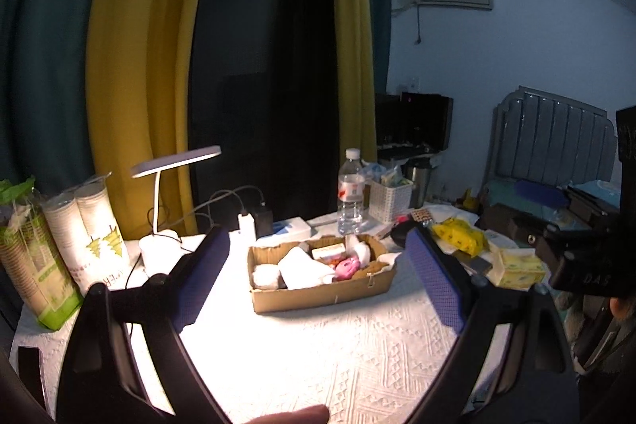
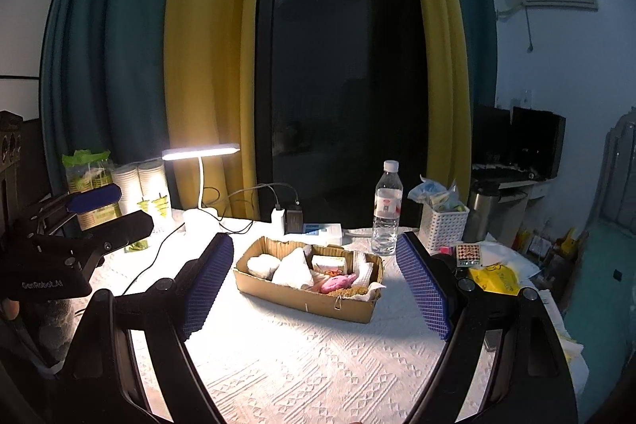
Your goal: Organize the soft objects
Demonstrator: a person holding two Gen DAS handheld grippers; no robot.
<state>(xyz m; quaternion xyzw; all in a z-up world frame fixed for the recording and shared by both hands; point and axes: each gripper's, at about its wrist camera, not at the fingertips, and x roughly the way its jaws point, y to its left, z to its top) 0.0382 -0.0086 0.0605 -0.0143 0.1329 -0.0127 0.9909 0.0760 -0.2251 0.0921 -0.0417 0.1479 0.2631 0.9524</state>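
We are hovering over the white-clothed surface (image 2: 318, 364), both tools clear of it. Cardboard box (image 2: 302, 299) is sitting mid-surface, lamp (image 2: 200, 151) shining behind it. Left tool (image 1: 318, 257) and right tool (image 2: 316, 275) are both spread wide, gripping nothing. White cloths (image 2: 292, 271) and pink plush (image 2: 338, 283) are lying inside the box.

desk (image 2: 318, 376) under a white patterned cloth, with a lit desk lamp (image 2: 200, 153) at the back left. stacks of paper cups (image 1: 79, 225) stand at the left edge. a water bottle (image 2: 385, 213) stands beside a white woven basket (image 2: 443, 229). a charger block (image 2: 294, 219) sits before yellow curtains (image 2: 206, 66). an air conditioner (image 1: 453, 0) hangs on the right wall.
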